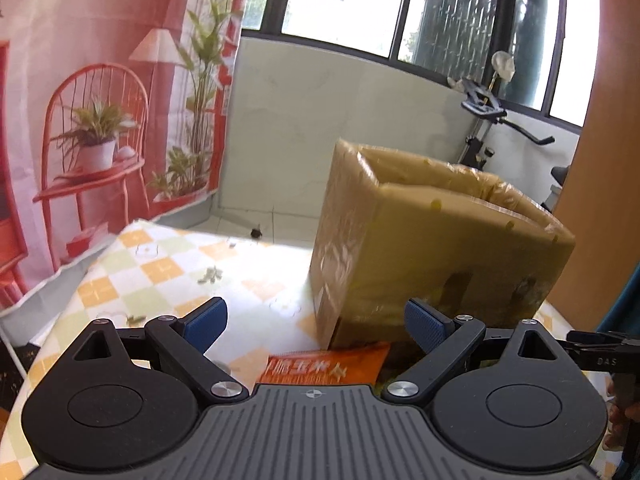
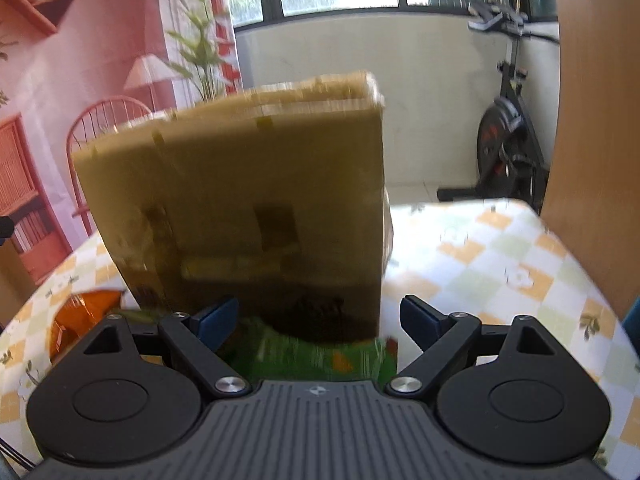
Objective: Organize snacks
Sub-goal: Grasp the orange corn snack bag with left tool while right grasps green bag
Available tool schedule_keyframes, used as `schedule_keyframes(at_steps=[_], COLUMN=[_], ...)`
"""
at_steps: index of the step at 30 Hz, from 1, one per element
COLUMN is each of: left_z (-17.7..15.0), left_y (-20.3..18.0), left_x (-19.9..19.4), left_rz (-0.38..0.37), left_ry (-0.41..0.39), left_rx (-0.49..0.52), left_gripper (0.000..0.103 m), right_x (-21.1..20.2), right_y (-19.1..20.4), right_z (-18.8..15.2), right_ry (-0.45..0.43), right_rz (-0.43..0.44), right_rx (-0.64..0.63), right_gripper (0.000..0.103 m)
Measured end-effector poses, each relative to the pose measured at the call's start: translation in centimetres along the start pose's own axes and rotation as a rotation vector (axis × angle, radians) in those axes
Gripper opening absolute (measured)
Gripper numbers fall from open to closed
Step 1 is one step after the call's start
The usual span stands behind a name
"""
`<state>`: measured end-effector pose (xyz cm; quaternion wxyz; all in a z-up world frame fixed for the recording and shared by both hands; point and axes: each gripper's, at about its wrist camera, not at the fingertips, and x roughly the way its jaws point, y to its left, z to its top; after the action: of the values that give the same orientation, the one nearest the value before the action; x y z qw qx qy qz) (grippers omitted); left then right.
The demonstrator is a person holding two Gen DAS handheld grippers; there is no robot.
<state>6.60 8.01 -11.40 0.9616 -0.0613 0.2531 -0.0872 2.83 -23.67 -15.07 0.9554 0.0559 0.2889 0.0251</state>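
On the checked tablecloth (image 1: 168, 264) stands an open-topped cardboard box (image 1: 432, 240), wrapped all over in glossy brown tape, with dark cut-out patches low on its near wall. Its top flaps stand up and the inside cannot be seen from either camera.

At the foot of the box lie the snacks. An orange snack packet (image 1: 328, 364) with white printed characters lies flat on the cloth, its far edge right at the box's base. From the right wrist camera a green snack packet (image 2: 304, 356) lies just before the box — blurred, so its print cannot be read — and the orange one shows off to the left.

Both grippers point down toward these packets. The left gripper (image 1: 316, 320) has its blue-padded jaws spread wide with nothing gripped; the orange packet lies below the gap. The right gripper (image 2: 320, 318) is likewise wide apart and empty, over the green packet.

Behind the table hang a pink printed backdrop (image 1: 100, 100) showing a chair and plants, a tiled wall under windows (image 1: 344, 0), and an exercise bike (image 2: 508, 136). A wooden panel (image 2: 596, 120) stands at the right — close beside the table's edge.
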Motion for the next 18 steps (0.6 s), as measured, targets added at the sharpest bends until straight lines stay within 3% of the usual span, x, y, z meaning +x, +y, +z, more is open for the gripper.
schedule_keyframes(at_steps=[7,18], left_z=[-1.2,-3.0], left_y=[1.1,0.4], left_x=[0.6,2.4], left_rz=[0.007,-0.011], left_ry=[0.034,0.1], left_rx=[-0.05,-0.029], left_gripper=[0.097,0.097], right_x=[2.4,3.7], right_y=[-0.3,-0.5], right_z=[-1.7,-2.6], right_ry=[0.08,0.129], right_rz=[0.024,0.046], right_rx=[0.04,0.083], right_gripper=[0.09,0.091])
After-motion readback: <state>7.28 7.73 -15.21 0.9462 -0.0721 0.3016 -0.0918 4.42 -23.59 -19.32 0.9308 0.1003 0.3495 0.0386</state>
